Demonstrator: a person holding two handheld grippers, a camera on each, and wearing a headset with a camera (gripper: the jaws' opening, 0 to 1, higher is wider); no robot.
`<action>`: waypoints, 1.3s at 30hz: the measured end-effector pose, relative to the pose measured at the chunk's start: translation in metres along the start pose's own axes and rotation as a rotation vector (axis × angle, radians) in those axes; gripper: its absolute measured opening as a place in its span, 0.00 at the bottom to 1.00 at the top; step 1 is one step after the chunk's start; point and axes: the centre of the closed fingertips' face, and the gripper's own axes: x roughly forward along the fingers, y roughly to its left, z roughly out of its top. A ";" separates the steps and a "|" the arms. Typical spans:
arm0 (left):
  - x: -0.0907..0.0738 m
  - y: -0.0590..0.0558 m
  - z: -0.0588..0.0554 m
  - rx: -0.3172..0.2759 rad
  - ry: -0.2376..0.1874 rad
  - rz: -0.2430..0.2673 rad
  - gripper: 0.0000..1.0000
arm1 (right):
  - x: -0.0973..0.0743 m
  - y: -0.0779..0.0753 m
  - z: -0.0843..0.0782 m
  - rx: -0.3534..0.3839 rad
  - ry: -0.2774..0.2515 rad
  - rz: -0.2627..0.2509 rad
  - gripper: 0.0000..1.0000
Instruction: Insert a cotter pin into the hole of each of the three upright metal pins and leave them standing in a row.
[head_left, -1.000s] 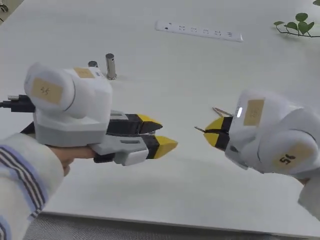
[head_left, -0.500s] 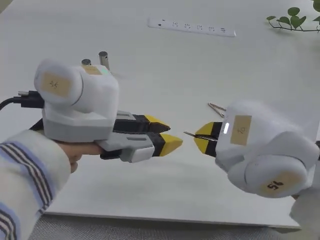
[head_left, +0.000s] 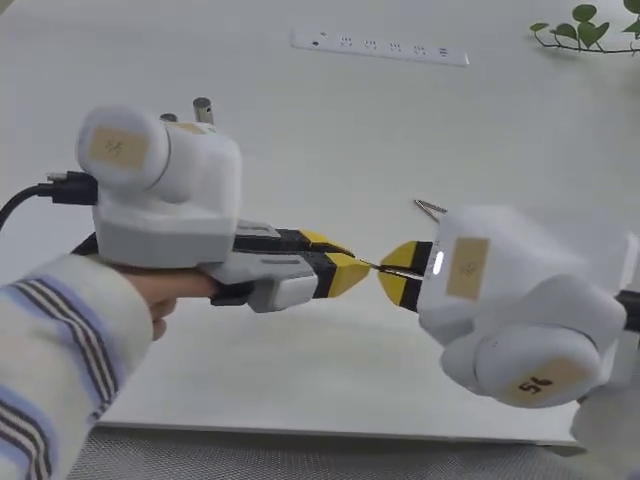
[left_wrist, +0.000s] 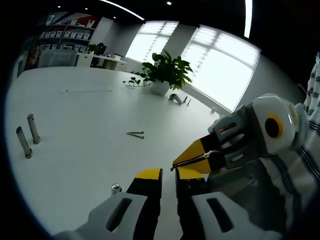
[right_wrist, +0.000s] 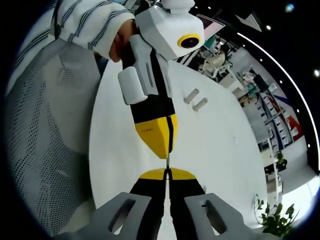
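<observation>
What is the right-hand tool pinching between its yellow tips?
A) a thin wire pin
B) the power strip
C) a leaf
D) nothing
A: the right gripper is shut on a thin cotter pin, whose free end points at the left gripper.

The left claw (head_left: 352, 268) has a bulky white housing with a rounded rear, a tan paper sticker (head_left: 115, 148) bearing faint handwriting, and a black cable (head_left: 30, 200) plugged into its back. Its black arms end in yellow wedge tips. The right claw (head_left: 390, 272) has the same white shell, two tan stickers (head_left: 465, 268), one with dark scrawled digits, a small lit white strip (head_left: 438, 263) and yellow-and-black tips. The person wears a cream knitted sleeve (head_left: 50, 350) with dark and pale-blue stripes.
</observation>
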 end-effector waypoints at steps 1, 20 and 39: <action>0.000 0.000 0.000 -0.003 0.000 0.000 0.08 | 0.000 0.001 0.000 -0.001 0.001 0.003 0.01; 0.003 -0.005 0.001 -0.037 0.000 -0.019 0.01 | 0.000 -0.003 0.003 -0.021 -0.016 -0.010 0.02; 0.002 -0.007 -0.005 -0.134 0.028 -0.034 0.01 | 0.001 0.003 0.005 -0.042 -0.019 0.003 0.02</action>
